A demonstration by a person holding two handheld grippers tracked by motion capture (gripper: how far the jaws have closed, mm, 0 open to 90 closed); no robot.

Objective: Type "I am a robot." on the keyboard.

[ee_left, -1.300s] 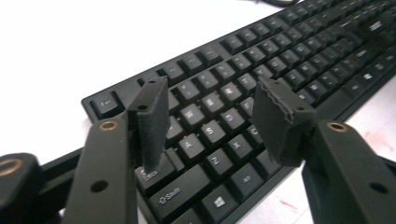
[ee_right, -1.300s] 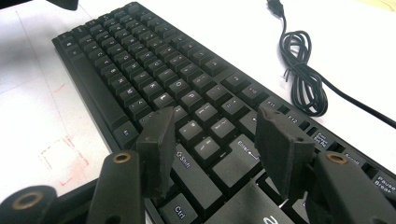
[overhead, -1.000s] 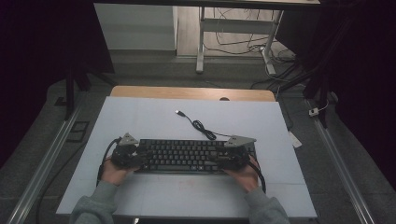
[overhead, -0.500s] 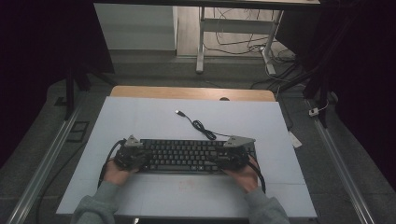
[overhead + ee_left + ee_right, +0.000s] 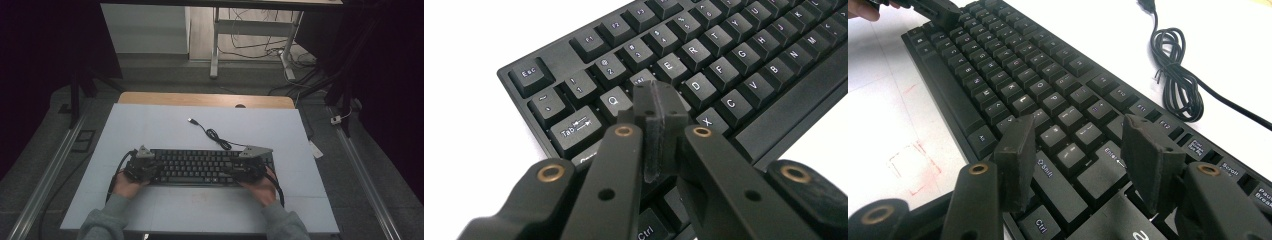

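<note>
A black keyboard [image 5: 200,167] lies across the near half of the white table [image 5: 150,125]. My left gripper [image 5: 150,170] is at its left end. In the left gripper view the gripper [image 5: 659,100] is shut, empty, with its tips just over the keyboard [image 5: 724,65] near the A and S keys. My right gripper [image 5: 241,170] is at the right end. In the right gripper view the gripper [image 5: 1078,135] is open above the Shift and Enter keys of the keyboard [image 5: 1013,75]. The left gripper [image 5: 940,10] appears at that view's top left.
The keyboard's black cable [image 5: 215,135] runs in a coil toward the table's middle and ends in a USB plug [image 5: 191,120]. Faint red square marks [image 5: 913,167] lie on the table in front of the keyboard. A wooden strip [image 5: 205,99] borders the far edge.
My left gripper has shifted slightly to the right, further over the keyboard's left end. The right gripper and the keyboard have stayed in place.
</note>
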